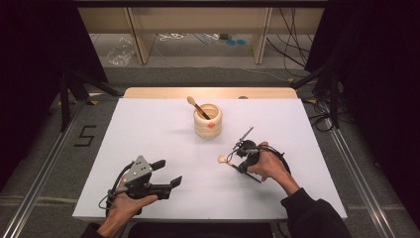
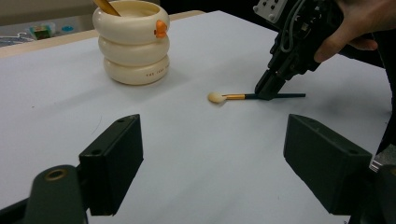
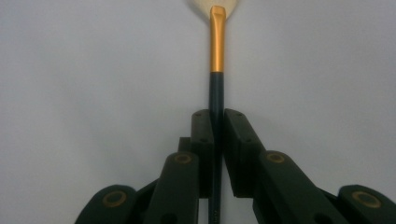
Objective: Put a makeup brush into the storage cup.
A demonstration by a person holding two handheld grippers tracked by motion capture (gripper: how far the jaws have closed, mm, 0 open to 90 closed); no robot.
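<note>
A small makeup brush [image 1: 225, 160] with a dark handle, gold ferrule and cream tip lies flat on the white table [image 1: 148, 129], right of the middle. My right gripper [image 1: 239, 166] points down onto it and is shut on the dark handle. In the right gripper view the pads [image 3: 203, 135] press the handle from both sides, and the brush [image 3: 217, 46] runs straight ahead. From the left gripper view the brush [image 2: 233, 97] lies level under the right gripper [image 2: 266, 92]. My left gripper [image 1: 168, 172] rests near the front left, open with nothing between its fingers [image 2: 114, 163].
A cream ringed holder [image 1: 207, 120] with an orange mark stands at the back middle of the table, and a wooden-handled brush [image 1: 197, 107] leans in it. Black frame legs and cables lie on the floor to both sides of the table.
</note>
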